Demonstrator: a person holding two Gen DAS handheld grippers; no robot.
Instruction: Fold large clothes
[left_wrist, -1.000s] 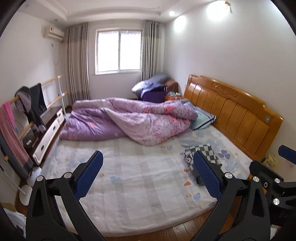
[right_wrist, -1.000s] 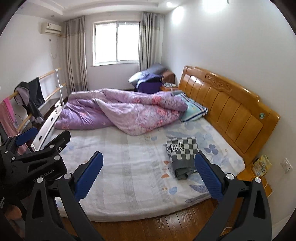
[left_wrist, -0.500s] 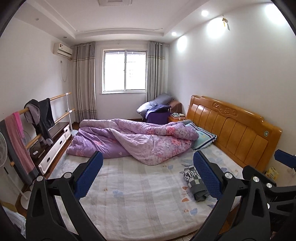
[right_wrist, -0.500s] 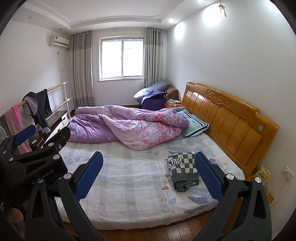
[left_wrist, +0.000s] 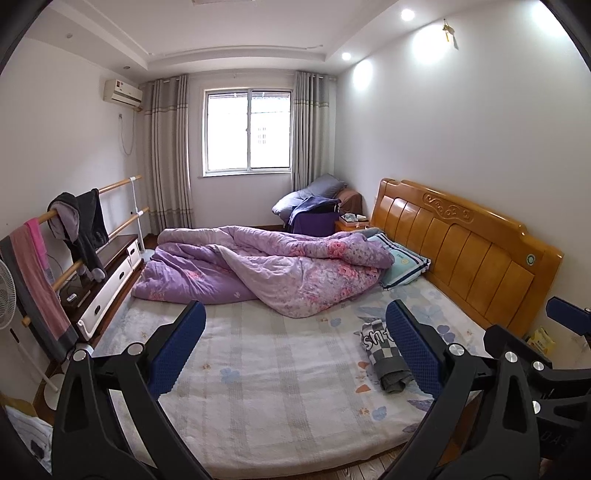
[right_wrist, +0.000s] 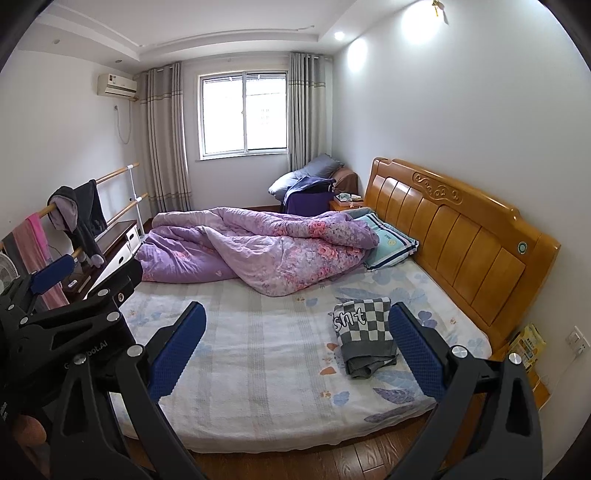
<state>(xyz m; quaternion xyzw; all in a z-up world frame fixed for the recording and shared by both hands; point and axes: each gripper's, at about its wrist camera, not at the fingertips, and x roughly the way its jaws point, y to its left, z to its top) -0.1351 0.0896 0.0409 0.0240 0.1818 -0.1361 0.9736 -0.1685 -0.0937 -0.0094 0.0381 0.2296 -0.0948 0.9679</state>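
Note:
A folded grey and white checkered garment (right_wrist: 364, 326) lies on the right side of the bed (right_wrist: 266, 354), near the headboard; it also shows in the left wrist view (left_wrist: 380, 349), partly behind a finger. My left gripper (left_wrist: 295, 350) is open and empty, held back from the bed's near edge. My right gripper (right_wrist: 295, 350) is open and empty, also well short of the garment. The left gripper's body shows at the left of the right wrist view (right_wrist: 70, 321).
A crumpled purple quilt (right_wrist: 258, 251) and a pillow (right_wrist: 391, 247) fill the far half of the bed. The wooden headboard (right_wrist: 461, 236) stands at the right. A rail with hung clothes (left_wrist: 70, 229), a low cabinet (left_wrist: 107, 284) and a fan (left_wrist: 5, 299) line the left wall.
Both grippers have tilted up and pulled back from the bed, so more of the room and ceiling shows. The folded garment has not moved.

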